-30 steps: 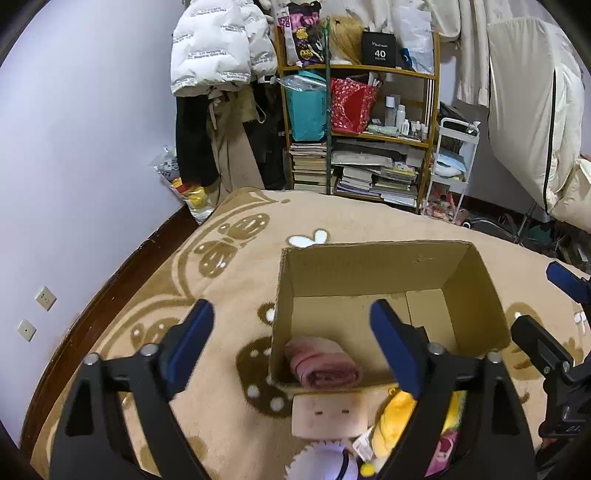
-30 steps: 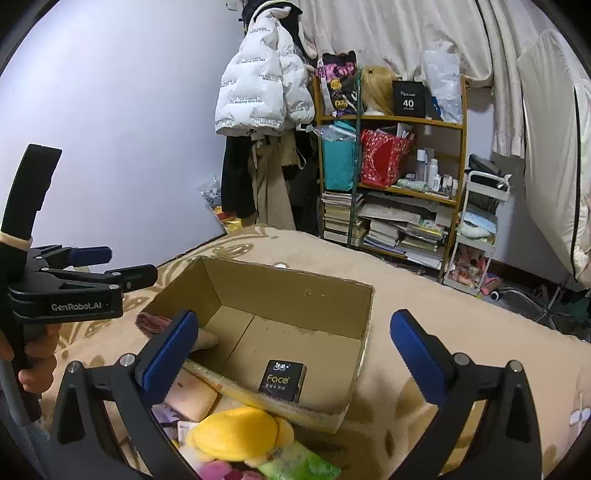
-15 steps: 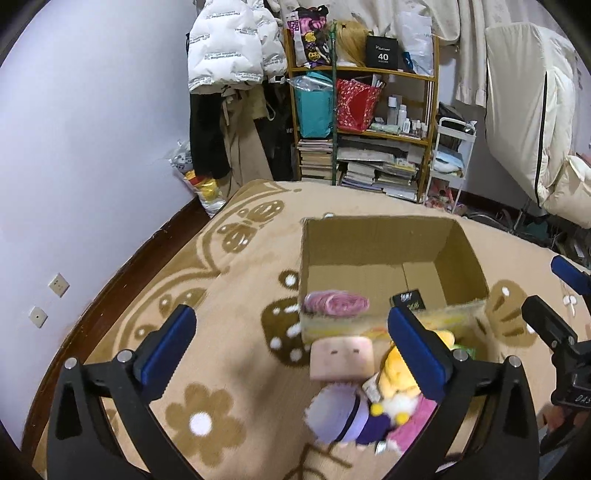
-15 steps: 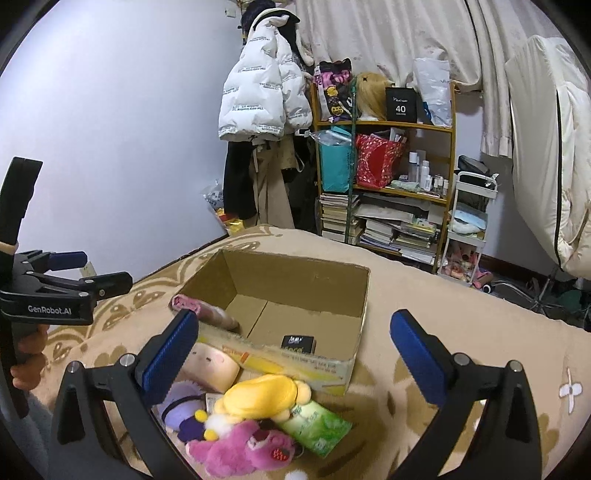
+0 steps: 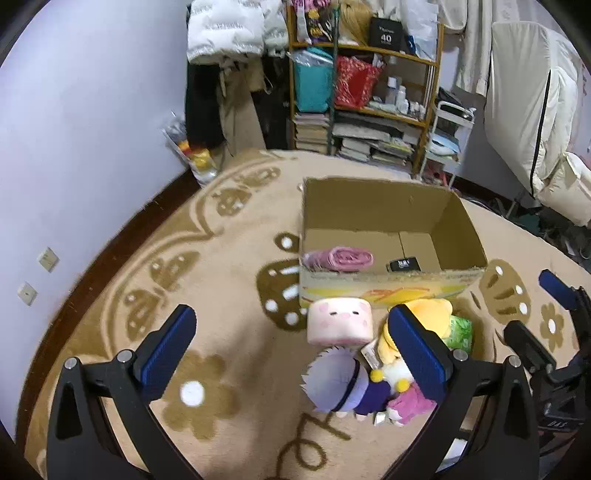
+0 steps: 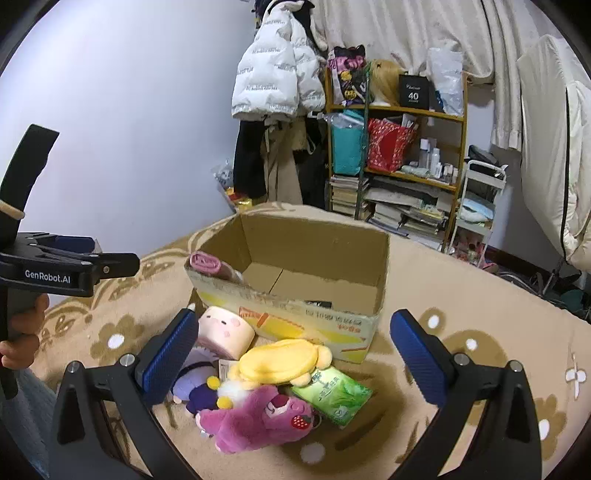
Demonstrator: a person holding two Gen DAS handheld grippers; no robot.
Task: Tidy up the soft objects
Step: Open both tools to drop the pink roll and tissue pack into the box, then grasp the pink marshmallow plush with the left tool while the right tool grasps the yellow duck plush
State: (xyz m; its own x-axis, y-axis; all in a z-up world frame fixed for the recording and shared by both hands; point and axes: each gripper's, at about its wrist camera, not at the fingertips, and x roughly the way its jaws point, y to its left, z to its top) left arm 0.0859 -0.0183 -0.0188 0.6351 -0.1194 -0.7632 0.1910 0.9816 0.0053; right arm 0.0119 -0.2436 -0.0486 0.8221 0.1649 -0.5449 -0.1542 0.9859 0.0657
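Note:
An open cardboard box (image 5: 388,218) (image 6: 314,251) stands on the rug. Inside it a pink rolled cloth (image 5: 340,258) (image 6: 207,262) leans in the left front corner, beside a small black pack (image 5: 403,264). In front of the box lies a pile: a pink-faced square plush (image 5: 340,321) (image 6: 223,332), a yellow plush (image 6: 280,360), a lavender-haired doll (image 5: 336,380), a magenta bear (image 6: 258,417) and a green tissue pack (image 6: 332,397). My left gripper (image 5: 291,332) hovers open above the pile. My right gripper (image 6: 293,339) is open too. Neither touches anything.
A beige flower-patterned rug (image 5: 207,280) covers the floor. Behind the box stand a loaded bookshelf (image 5: 369,92), hanging coats (image 5: 225,33) and a white cart (image 5: 447,140). A lilac wall (image 5: 92,110) runs along the left. A hand (image 6: 18,332) holds the left gripper's handle.
Both grippers have drawn back from the box, so the toy pile in front of it has come into view. The left jaws stand a little wider than before.

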